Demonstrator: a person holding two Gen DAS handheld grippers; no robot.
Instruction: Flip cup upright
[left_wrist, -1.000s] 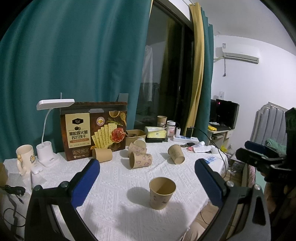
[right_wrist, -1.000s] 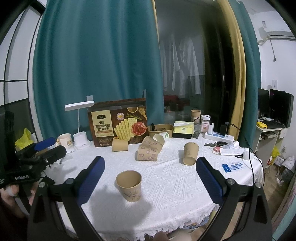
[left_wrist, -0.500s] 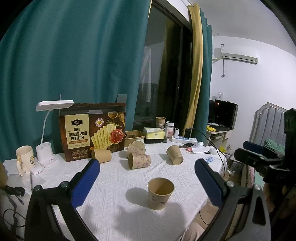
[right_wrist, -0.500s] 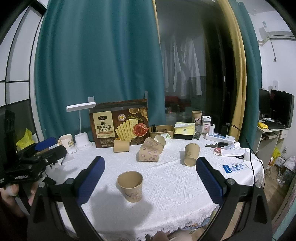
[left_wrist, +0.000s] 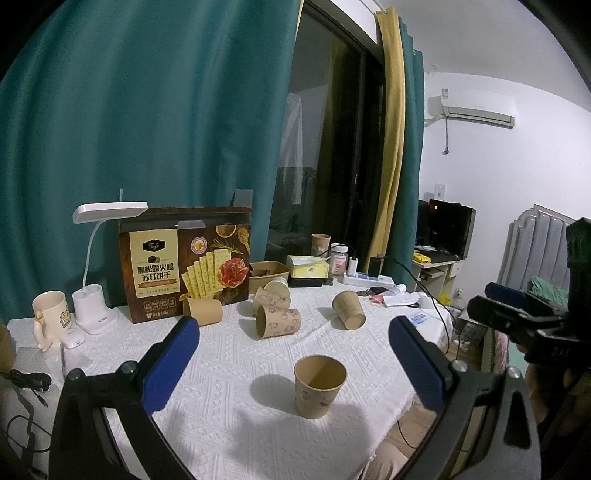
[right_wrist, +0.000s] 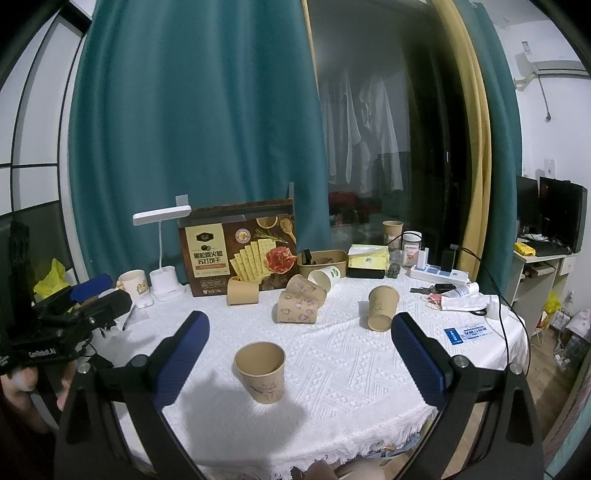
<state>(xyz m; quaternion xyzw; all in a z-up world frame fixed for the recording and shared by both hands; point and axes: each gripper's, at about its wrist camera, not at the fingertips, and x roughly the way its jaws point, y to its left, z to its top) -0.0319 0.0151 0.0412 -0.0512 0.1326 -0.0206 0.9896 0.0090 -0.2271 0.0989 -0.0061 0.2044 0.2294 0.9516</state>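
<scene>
The brown paper cup stands upright on the white-clothed table, well in front of the cracker box, while the left gripper and right gripper hover with fingers spread wide, grasping nothing.

White lamp stood beside cracker box; mug left of it; tissue box, power strip further back on tablecloth.
</scene>
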